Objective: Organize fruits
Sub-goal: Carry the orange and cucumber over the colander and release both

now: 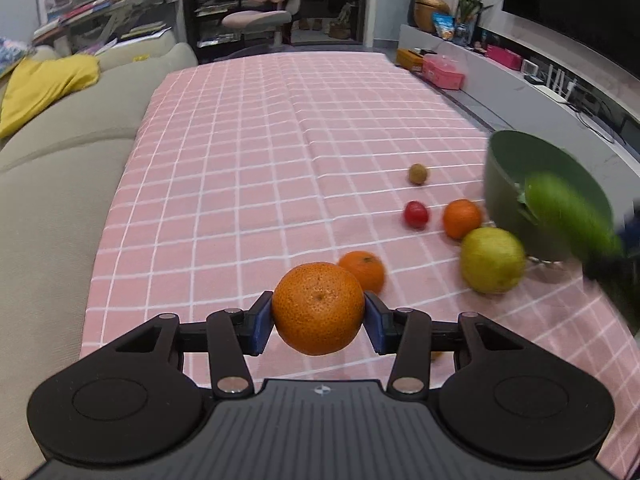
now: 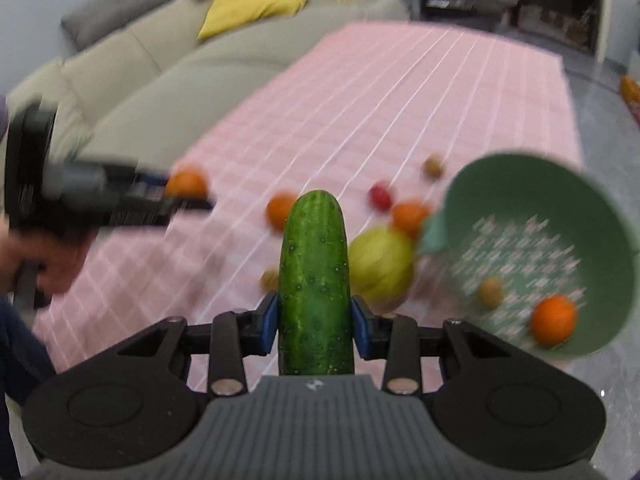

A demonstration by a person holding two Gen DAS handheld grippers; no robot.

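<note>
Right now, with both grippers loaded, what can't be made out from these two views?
- Green bowl: left wrist view, cut by the right edge; right wrist view, contents blurred.
- Right gripper: left wrist view, only a blur behind the cucumber.
- Small brown fruit: right wrist view, blurred, unidentifiable.

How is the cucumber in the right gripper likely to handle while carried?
The cucumber looks stiff: it juts past the right gripper without sagging. Held near one end, it may pivot between the pads. Its glossy skin could slip, and set on the tablecloth it would probably roll.
</note>
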